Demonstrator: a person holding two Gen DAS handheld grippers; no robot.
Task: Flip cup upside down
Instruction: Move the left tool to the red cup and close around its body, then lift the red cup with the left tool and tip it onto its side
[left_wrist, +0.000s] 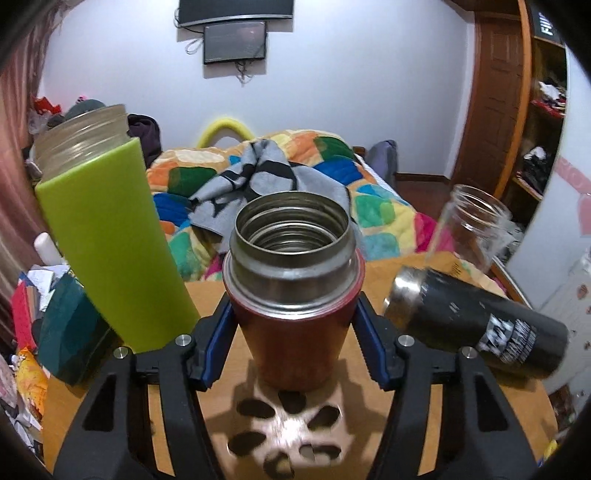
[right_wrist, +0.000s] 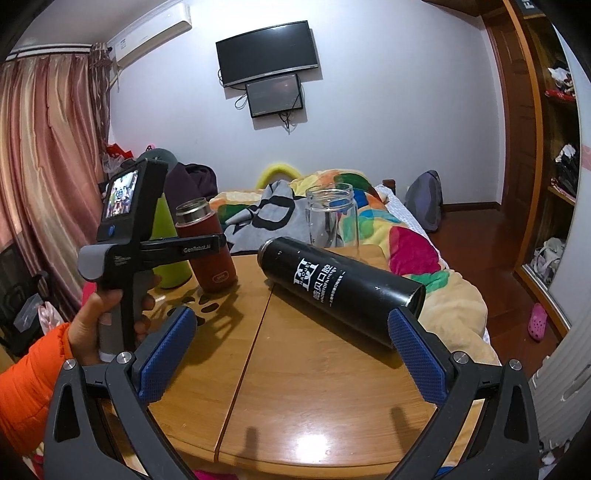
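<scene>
A red cup with a steel open mouth stands upright on the wooden table, over a brown trivet with holes. My left gripper is shut on the red cup, its blue pads pressed on both sides. In the right wrist view the red cup is at the far left, held by the left gripper. My right gripper is open and empty above the table's near side, its right pad close to the base of a black flask lying on its side.
A tall green bottle stands left of the red cup. A clear glass jar stands at the table's far right; the black flask lies beside it. A bed with a colourful quilt is behind. Clutter lies to the left.
</scene>
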